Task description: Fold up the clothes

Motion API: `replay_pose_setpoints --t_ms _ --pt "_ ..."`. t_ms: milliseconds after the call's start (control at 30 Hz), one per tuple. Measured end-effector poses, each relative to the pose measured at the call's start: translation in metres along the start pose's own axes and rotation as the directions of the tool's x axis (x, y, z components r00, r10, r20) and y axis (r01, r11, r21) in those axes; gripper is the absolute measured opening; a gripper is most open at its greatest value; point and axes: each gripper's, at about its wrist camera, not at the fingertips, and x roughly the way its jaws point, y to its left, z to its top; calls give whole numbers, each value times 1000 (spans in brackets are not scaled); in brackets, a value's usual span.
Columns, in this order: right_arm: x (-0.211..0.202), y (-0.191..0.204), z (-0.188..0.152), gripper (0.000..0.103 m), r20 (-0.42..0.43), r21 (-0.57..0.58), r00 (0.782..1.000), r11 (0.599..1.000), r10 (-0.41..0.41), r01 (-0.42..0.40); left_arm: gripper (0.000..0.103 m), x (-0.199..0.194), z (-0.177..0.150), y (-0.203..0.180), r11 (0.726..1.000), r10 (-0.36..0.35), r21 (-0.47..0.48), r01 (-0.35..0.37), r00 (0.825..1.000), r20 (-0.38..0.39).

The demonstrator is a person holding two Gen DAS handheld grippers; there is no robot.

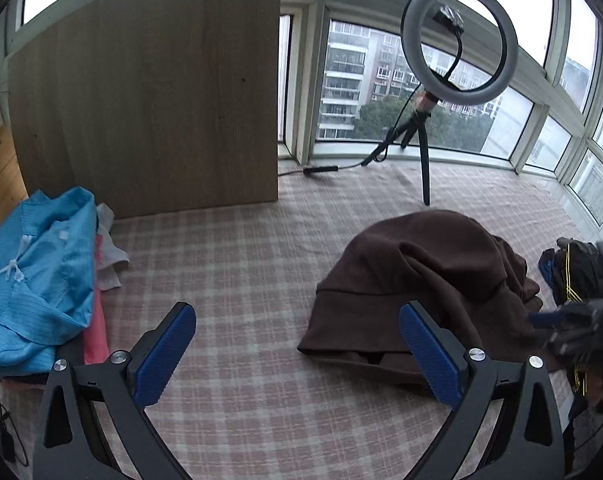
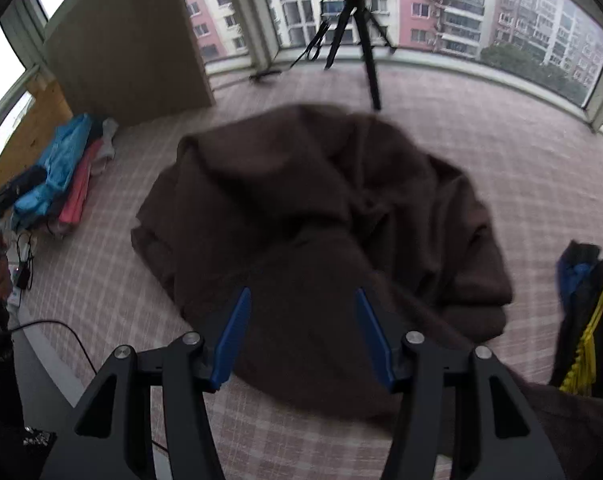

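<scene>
A crumpled dark brown garment [image 1: 417,280] lies in a heap on the pink checked tablecloth [image 1: 237,272]. It fills the middle of the right wrist view [image 2: 321,208]. My left gripper [image 1: 297,320] is open and empty, above the cloth just left of the garment's hem. My right gripper [image 2: 301,300] is open directly over the near part of the brown garment, holding nothing. The right gripper also shows blurred at the right edge of the left wrist view [image 1: 573,320].
A pile of folded clothes with a light blue garment [image 1: 37,276] on top sits at the left. A wooden board [image 1: 149,92] stands behind. A ring light on a tripod [image 1: 457,44] stands at the back. Dark clothing with yellow trim [image 2: 585,320] lies at the right.
</scene>
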Motion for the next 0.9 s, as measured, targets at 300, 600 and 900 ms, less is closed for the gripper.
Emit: replay_pose_setpoints --t_ms 300,600,900 --pt "57 58 14 8 -61 -261 998 965 -30 13 102 -3 -14 15 999 27 -34 -28 999 -25" --pt "-108 -28 31 6 281 -48 959 999 36 -24 102 4 -32 42 993 29 -116 -37 997 -72" --pt "-141 -101 2 6 346 161 932 985 -108 54 102 34 -22 -37 988 -152 12 154 981 -124"
